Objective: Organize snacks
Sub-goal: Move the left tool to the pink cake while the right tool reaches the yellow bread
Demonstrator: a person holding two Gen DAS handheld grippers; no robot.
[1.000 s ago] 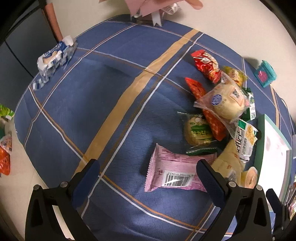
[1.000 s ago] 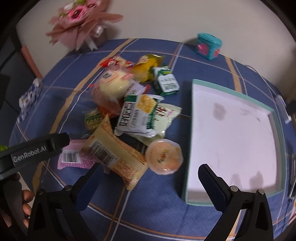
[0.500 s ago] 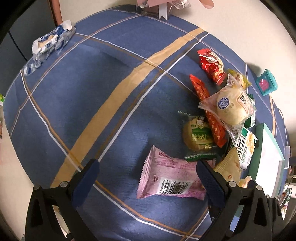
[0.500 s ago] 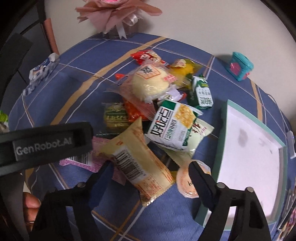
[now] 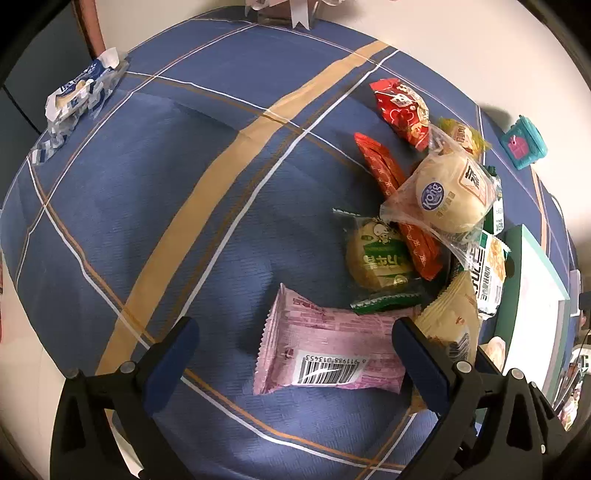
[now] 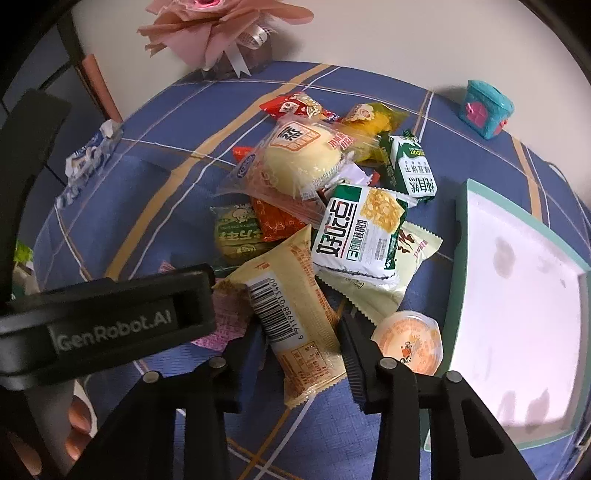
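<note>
the right gripper (image 6: 299, 343), jaws just closing, seems clamped on the yellow packet (image 6: 291, 314) beside the teal tray (image 6: 461, 236), while the left gripper (image 5: 291, 347) hangs open over the pink packet (image 5: 328, 354), so the slick wrapper could slip free when lifted.

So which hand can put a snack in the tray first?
The right gripper: its jaws have just been closing around the yellow packet, beside the tray. The left is open.

Table under a blue plaid cloth (image 5: 155, 192). Snack pile (image 6: 332, 206), pink packet (image 5: 328, 354), teal-rimmed tray (image 6: 463, 236), small teal box (image 6: 485, 107), crumpled blue-white wrapper (image 5: 79, 96), pink bouquet (image 6: 221, 33) lie on it.
</note>
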